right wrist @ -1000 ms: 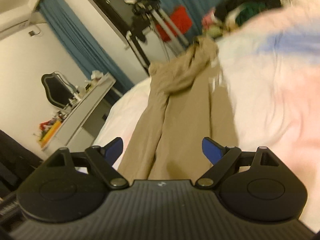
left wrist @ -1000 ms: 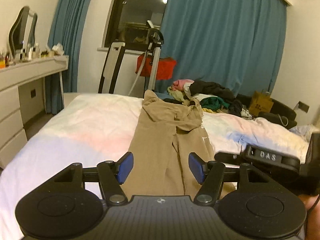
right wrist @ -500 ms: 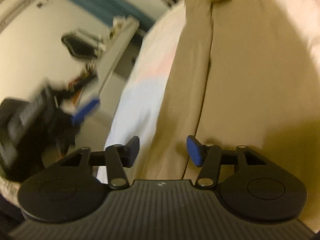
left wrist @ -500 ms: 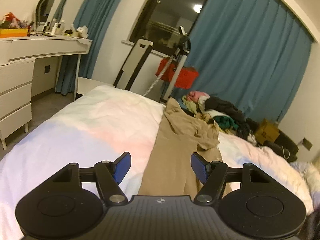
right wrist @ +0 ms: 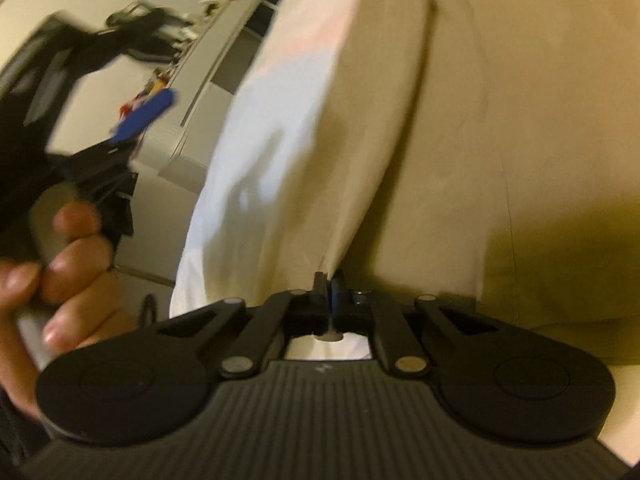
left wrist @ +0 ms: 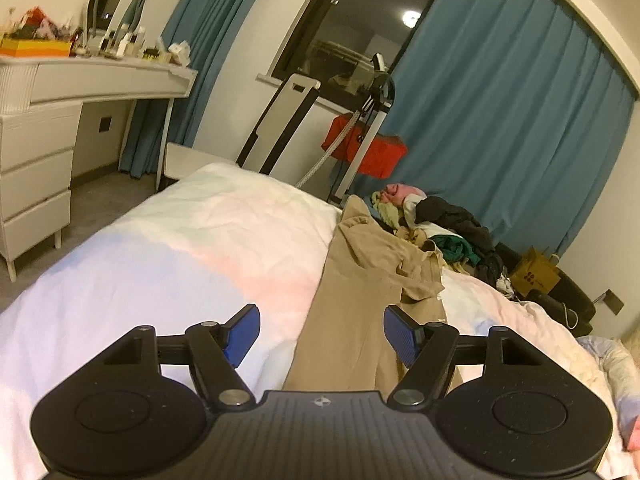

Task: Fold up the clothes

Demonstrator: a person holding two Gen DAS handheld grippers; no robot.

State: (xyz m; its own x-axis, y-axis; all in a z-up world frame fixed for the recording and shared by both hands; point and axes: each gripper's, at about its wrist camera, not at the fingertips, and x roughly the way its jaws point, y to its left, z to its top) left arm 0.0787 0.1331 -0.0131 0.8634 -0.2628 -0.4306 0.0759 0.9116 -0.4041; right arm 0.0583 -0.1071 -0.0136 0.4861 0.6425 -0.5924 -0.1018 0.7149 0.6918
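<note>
Tan trousers [left wrist: 360, 292] lie stretched lengthwise on the white bed [left wrist: 180, 248], waistband rumpled at the far end. My left gripper [left wrist: 320, 332] is open and empty, held above the near leg ends. In the right wrist view the trousers [right wrist: 500, 120] fill the frame. My right gripper [right wrist: 330, 280] is shut on the near hem edge of the trousers, at the fold between the two legs. The left gripper's blue pad [right wrist: 144, 118] and the hand holding it show blurred at the left.
A pile of mixed clothes [left wrist: 440, 232] sits at the far right of the bed. A white dresser [left wrist: 40, 152] with a mirror stands left. A chair [left wrist: 280, 120], a red-bagged stand [left wrist: 364, 144] and blue curtains are behind the bed. A cardboard box [left wrist: 534, 276] sits far right.
My right gripper dropped to the trouser hem and closed on it. My left gripper shifted left and tilted up, staying open.
</note>
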